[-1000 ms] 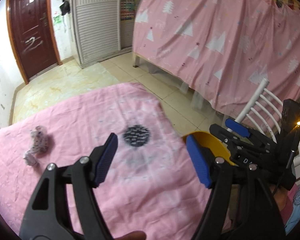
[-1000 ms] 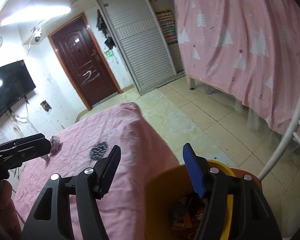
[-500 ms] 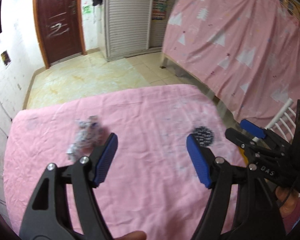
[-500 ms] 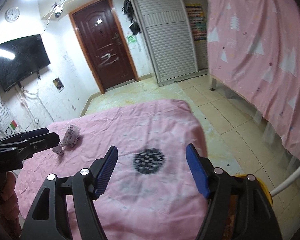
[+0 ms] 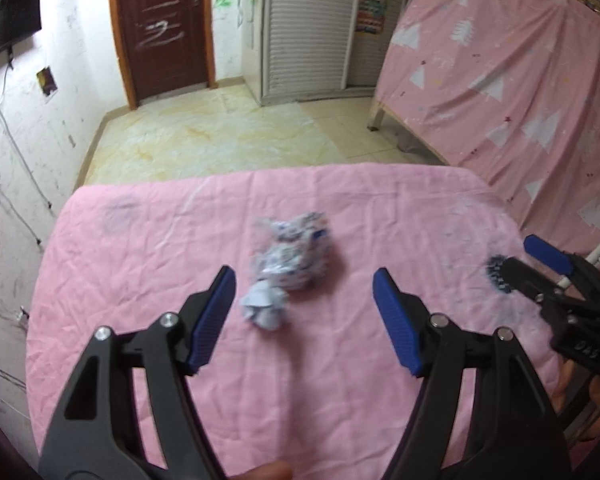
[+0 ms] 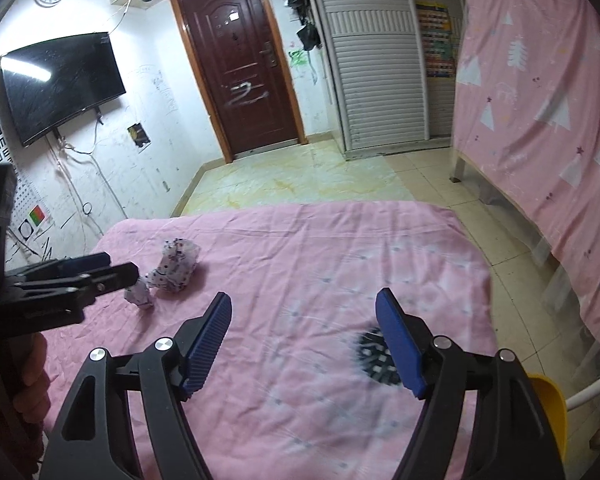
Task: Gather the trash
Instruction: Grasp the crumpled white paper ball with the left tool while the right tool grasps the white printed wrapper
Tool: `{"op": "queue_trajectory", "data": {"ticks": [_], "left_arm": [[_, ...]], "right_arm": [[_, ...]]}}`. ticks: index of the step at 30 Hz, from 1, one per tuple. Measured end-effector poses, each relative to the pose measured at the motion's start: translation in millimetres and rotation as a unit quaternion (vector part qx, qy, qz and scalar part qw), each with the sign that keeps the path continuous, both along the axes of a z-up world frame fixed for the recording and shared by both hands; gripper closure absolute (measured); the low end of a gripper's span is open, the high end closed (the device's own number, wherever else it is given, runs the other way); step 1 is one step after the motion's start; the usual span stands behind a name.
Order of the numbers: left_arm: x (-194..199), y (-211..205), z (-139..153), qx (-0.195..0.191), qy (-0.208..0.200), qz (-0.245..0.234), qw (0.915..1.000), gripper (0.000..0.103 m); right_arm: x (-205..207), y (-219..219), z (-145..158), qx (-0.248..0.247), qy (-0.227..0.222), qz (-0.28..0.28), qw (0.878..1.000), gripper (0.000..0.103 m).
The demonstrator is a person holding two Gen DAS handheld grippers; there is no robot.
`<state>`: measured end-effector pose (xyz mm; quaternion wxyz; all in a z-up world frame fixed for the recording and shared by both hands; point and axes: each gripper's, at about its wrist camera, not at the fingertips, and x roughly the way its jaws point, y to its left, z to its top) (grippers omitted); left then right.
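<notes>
Your pink tablecloth [image 5: 148, 264] fills the near scene, with a yellow bin [image 6: 552, 400] at its near right edge. The crumpled wrapper [image 5: 290, 260] lies left of centre, just beyond your left gripper [image 5: 302, 312], whose jaws gape empty. Your right gripper [image 6: 304, 340], jaws just widening, holds nothing.

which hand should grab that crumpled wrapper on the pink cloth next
Left, probably. The left tongs stand open with the crumpled wrapper lying just ahead, between their tips. The right tongs, also open and empty, face the dark patch, with the wrapper well off to their left.
</notes>
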<state>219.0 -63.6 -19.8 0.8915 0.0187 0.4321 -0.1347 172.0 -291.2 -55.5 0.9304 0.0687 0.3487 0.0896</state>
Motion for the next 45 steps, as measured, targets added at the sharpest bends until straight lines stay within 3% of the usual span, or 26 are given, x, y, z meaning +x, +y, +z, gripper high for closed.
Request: {"op": "queue_trajectory", "data": {"ticks": [4,10,16,29,39,45], "left_arm": [[6.4,12.0,-10.9,0.004,0.009,0.004,0.9999,0.036],[13.9,12.1,-27.1,0.014,0.024,0.002,0.9996,0.05],[20.7,20.3,-44.2,0.007,0.045,0.004,0.999,0.074],[21.5,55.1,-38.2,-0.037,0.035,0.029,0.9983,0.075],[14.2,97.1,-33.7,-0.028,0.008,0.1,0.9946,0.075],[9.9,101.0,-32.0,-0.019,-0.008,0.113,0.9934,0.075]], "right_arm": [[9.1,15.1,-0.6,-0.005,0.005,0.013,1.0,0.035],[21.1,37.2,-2.7,-0.013,0.012,0.033,0.999,0.034],[33.1,56.2,-8.2,-0.017,0.022,0.048,0.998,0.032],[65.7,101.1,-13.1,-0.024,0.039,0.089,0.995,0.029],[93.7,135.6,-26.6,-0.03,0.063,0.124,0.99,0.028],[105.2,149.7,-33.6,-0.037,0.074,0.14,0.987,0.028]]}}
